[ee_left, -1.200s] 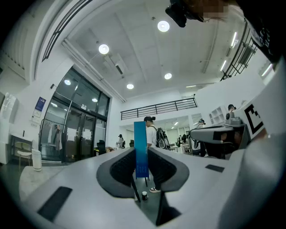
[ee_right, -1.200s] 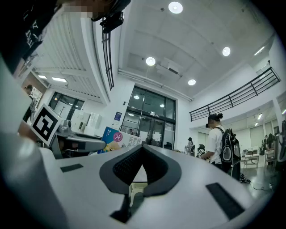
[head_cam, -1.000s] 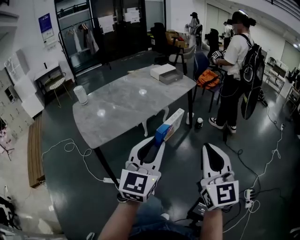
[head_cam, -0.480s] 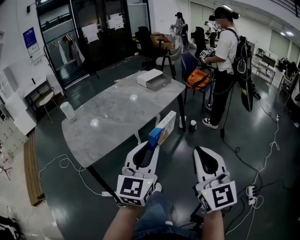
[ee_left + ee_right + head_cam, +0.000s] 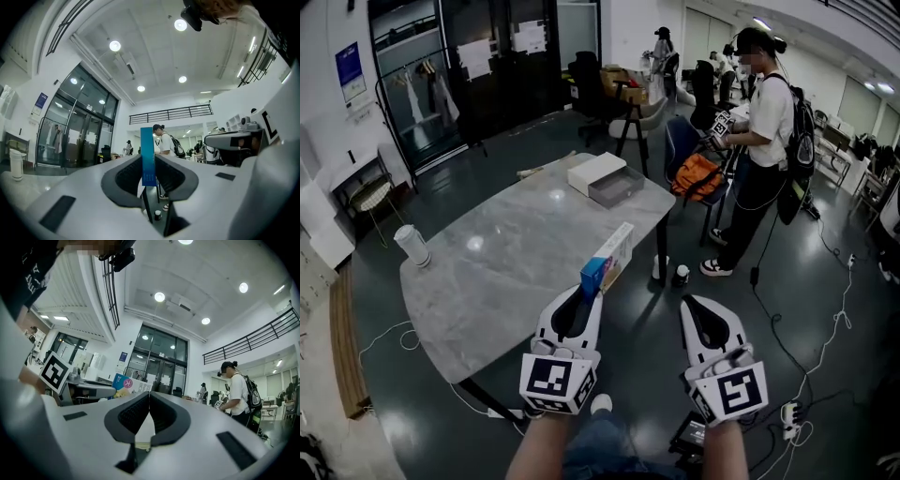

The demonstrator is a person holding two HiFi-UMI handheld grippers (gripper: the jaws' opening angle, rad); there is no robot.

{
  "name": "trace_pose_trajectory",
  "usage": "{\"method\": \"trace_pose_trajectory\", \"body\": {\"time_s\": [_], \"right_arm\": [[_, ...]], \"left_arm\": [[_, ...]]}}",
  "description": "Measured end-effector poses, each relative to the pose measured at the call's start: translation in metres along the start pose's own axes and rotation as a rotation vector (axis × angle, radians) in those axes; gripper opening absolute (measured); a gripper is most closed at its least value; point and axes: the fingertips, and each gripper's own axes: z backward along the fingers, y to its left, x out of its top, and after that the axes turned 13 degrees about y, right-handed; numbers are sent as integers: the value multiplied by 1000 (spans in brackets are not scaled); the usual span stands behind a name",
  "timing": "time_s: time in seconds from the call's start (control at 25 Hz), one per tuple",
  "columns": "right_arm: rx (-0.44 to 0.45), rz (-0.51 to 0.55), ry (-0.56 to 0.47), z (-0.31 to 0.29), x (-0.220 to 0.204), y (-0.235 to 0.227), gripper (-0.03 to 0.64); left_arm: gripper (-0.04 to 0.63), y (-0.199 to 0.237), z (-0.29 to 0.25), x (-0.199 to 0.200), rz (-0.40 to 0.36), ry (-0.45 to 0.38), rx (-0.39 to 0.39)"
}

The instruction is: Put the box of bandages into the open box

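Right now my left gripper (image 5: 584, 298) is clamped narrow on the blue near end of the box of bandages (image 5: 609, 258), its pads pressing the two broad faces. My right gripper (image 5: 697, 305) hangs beside it with its jaws shut together on nothing. The carton is in the air, and from my head it seems to sit about over the near right edge of the table (image 5: 487, 272).

I judge the step in hand to be the carry to the open box (image 5: 617, 187), which sits at the far end of the table, touching its white lid (image 5: 592, 171). Since I pinch only one end, most of the carton hangs out beyond my jaws, so I want a firm squeeze and a level wrist, so the far end doesn't droop or twist. I would travel above the tabletop, line the carton up with the tray's longer side, dip the far end in first, and let go only once it rests on the tray floor. Whether it fits lengthwise I cannot tell from here.

The carton's long axis runs straight away from me along my jaws, pointing toward the far end of the table. It stands on a narrow edge, blue end nearest me and white end farthest, with its printed broad face turned toward my right gripper
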Motion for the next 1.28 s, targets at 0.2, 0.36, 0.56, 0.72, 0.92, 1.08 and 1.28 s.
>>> {"method": "trace_pose_trajectory", "body": {"time_s": [0.2, 0.36, 0.56, 0.72, 0.92, 1.08, 1.28], "right_arm": [[3, 1, 22, -65, 8, -19, 26], [-3, 6, 34, -111, 11, -36, 26], [-18, -41, 26, -160, 11, -59, 26], [-16, -62, 27, -193, 6, -67, 26], [-17, -106, 34, -222, -3, -92, 26], [-4, -112, 16, -259, -5, -127, 26], [20, -111, 9, -319, -11, -179, 26]], "left_arm": [[91, 41, -53, 8, -12, 12, -5], [91, 63, -97, 11, -6, 20, -35], [91, 82, -140, 13, -27, 42, -66], [91, 98, -167, 11, -35, 59, -71], [91, 110, -199, 10, -11, 81, -74], [91, 123, -243, 13, 27, 71, -54], [91, 138, -309, 12, 61, 62, -31]]}}
